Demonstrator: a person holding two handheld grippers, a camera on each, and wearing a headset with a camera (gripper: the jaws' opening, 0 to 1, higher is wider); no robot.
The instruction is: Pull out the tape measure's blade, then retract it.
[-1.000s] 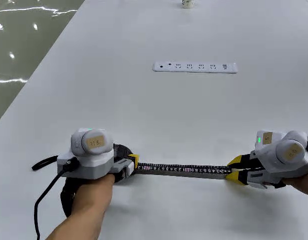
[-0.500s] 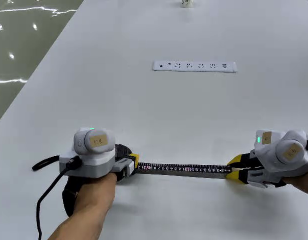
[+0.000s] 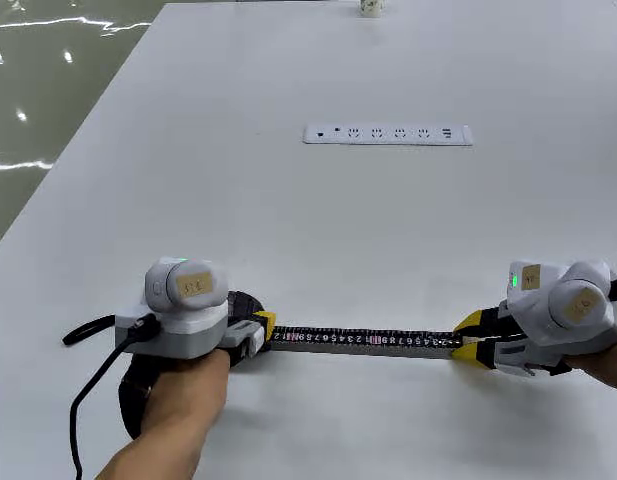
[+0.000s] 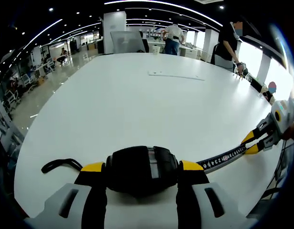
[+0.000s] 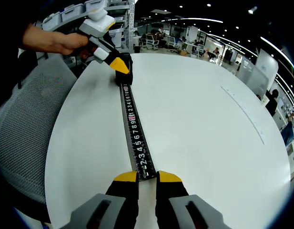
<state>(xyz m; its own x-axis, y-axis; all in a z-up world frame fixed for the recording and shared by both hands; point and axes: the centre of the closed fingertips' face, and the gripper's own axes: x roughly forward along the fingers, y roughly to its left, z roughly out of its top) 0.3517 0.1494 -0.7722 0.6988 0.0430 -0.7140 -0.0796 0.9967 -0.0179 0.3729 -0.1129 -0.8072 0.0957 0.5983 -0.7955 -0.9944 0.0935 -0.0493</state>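
Clamped case [image 4: 142,168] in left gripper [image 3: 258,330]; seemingly pinched tip of pulled-out blade [image 3: 363,339] in right gripper [image 5: 142,177]; lacked only the retraction.

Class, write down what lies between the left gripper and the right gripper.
The tape measure's blade, pulled out, spans from the left gripper to the right gripper; the head view shows it.

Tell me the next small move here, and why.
Probably ease the right gripper toward the tape measure case, keeping its pinch on the blade tip. The blade already lies extended along the table between the grippers, and the left gripper clamps the case, so a guided return should avoid snap-back.
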